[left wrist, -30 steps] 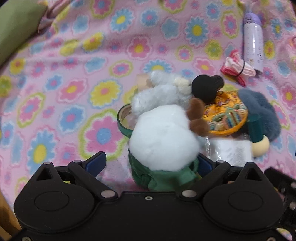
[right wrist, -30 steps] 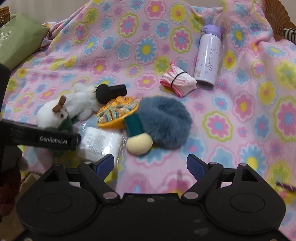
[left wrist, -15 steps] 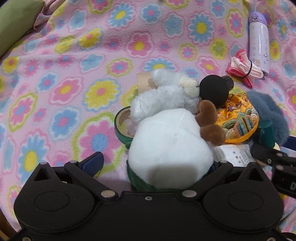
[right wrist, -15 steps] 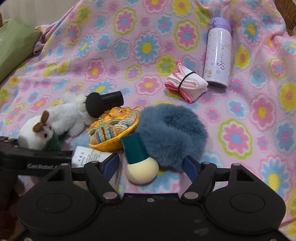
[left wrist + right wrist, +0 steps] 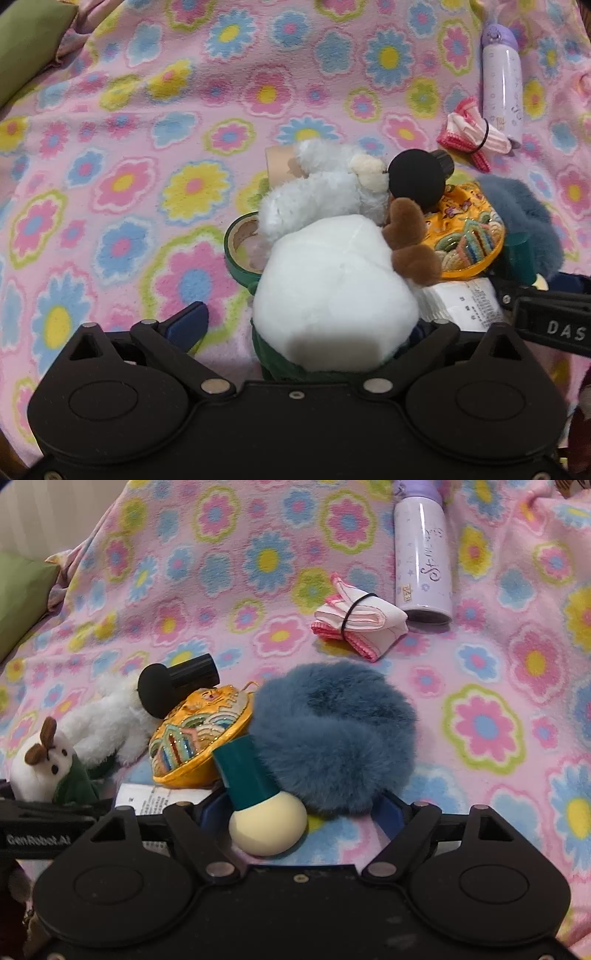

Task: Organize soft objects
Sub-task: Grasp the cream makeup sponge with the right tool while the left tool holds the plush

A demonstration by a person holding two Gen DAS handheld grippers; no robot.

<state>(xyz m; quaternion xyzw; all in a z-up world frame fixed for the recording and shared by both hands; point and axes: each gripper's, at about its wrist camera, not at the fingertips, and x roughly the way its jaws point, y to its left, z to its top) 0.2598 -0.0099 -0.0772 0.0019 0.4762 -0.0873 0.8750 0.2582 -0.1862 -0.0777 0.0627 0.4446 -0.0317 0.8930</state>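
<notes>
A white plush toy point(image 5: 332, 288) with brown ears and a green scarf lies between the fingers of my left gripper point(image 5: 303, 328). Its jaws are closing; the left pad point(image 5: 188, 325) still stands apart from the plush, and the right pad is hidden behind it. My right gripper point(image 5: 299, 806) is opening around a teal-handled cream puff point(image 5: 258, 797); its right finger touches the blue furry muff point(image 5: 332, 731). A fluffy white plush point(image 5: 107, 720), a black sponge point(image 5: 173, 683) and an orange embroidered pouch point(image 5: 199, 738) are piled between the two toys.
Everything lies on a pink flowered blanket point(image 5: 147, 147). A green tape roll point(image 5: 236, 258) and a tissue pack point(image 5: 461, 302) sit by the plush. A purple bottle point(image 5: 421, 561) and a banded folded cloth point(image 5: 358, 624) lie farther back. A green cushion point(image 5: 18, 590) is at the far left.
My right gripper has come forward and down, so the cream puff now sits between its fingers. The left gripper has stayed around the white plush, its left finger edging inward.
</notes>
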